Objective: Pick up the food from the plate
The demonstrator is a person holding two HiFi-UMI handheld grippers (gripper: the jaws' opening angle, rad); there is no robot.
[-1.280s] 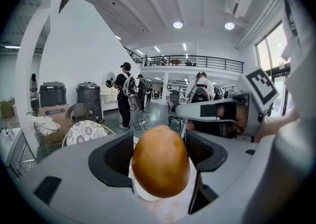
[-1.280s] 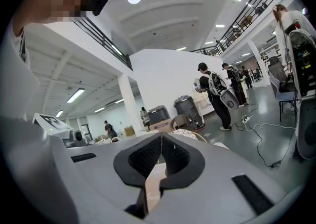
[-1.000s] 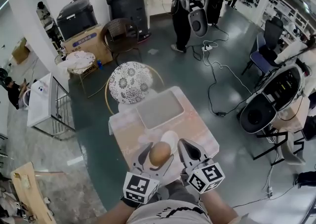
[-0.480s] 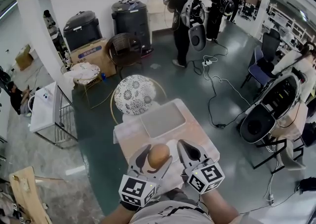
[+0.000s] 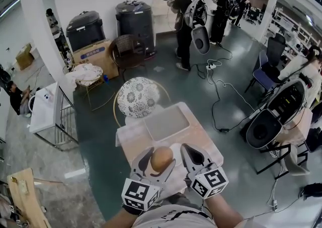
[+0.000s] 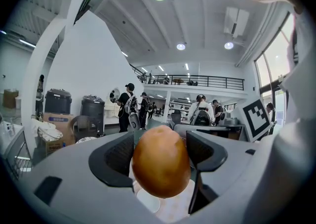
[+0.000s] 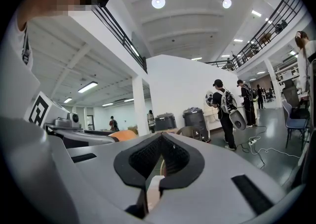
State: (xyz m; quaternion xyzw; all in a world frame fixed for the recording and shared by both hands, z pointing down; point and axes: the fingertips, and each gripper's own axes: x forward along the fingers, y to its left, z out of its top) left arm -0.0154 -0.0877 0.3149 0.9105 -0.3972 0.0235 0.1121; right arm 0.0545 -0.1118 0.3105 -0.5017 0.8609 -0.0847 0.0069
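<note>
A brown, egg-shaped piece of food (image 5: 162, 159) is held above the small table, and my left gripper (image 5: 161, 158) is shut on it. In the left gripper view the food (image 6: 161, 161) fills the space between the dark pads (image 6: 118, 156), with the white plate (image 6: 148, 202) below it. Only a sliver of the plate (image 5: 176, 147) shows in the head view. My right gripper (image 5: 187, 148) hovers just right of the food, its jaws closed together with nothing in them. The right gripper view shows its jaws (image 7: 160, 141) meeting and the food (image 7: 123, 134) off to the left.
The pale wooden table (image 5: 133, 141) also carries a grey rectangular tray (image 5: 167, 121) at its far end. Beyond it stands a round patterned chair (image 5: 138, 96). People (image 5: 188, 15) stand at the back, cables (image 5: 221, 81) run over the floor, and a wire rack (image 5: 55, 116) is at left.
The head view has tipped up a little. The left gripper keeps its hold on the food at about the same height. The right gripper stays shut beside it.
</note>
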